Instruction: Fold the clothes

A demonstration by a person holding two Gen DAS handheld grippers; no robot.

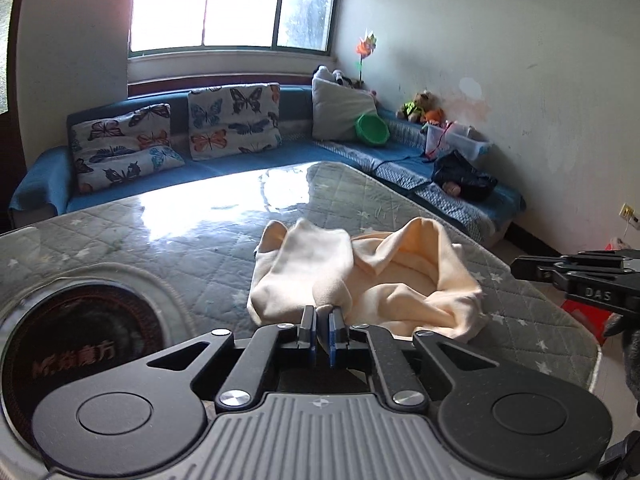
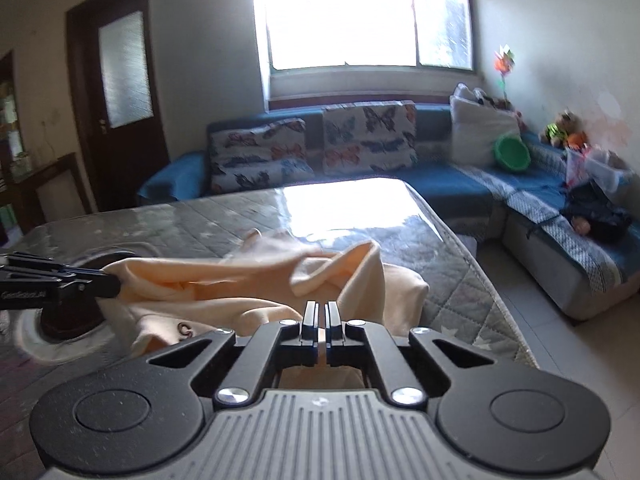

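Observation:
A cream garment [image 1: 360,276] lies bunched on the quilted grey table [image 1: 160,240]. My left gripper [image 1: 322,312] is shut on a pinch of its near edge, and the cloth rises from the blue pads in a lifted fold. In the right wrist view the same cream garment [image 2: 248,280] hangs stretched between both tools. My right gripper [image 2: 321,308] is shut on another edge of it, with fabric showing between and under the fingers. The left gripper [image 2: 60,284] shows at the left edge of that view, holding a corner. The right gripper's black body [image 1: 580,280] appears at the right edge of the left wrist view.
A round dark burner inset [image 1: 80,344] sits in the table at the near left. A blue corner sofa [image 1: 248,168] with butterfly cushions, a green bowl [image 1: 372,130], a clear bin and toys runs behind and to the right. A dark door [image 2: 120,88] stands at the left.

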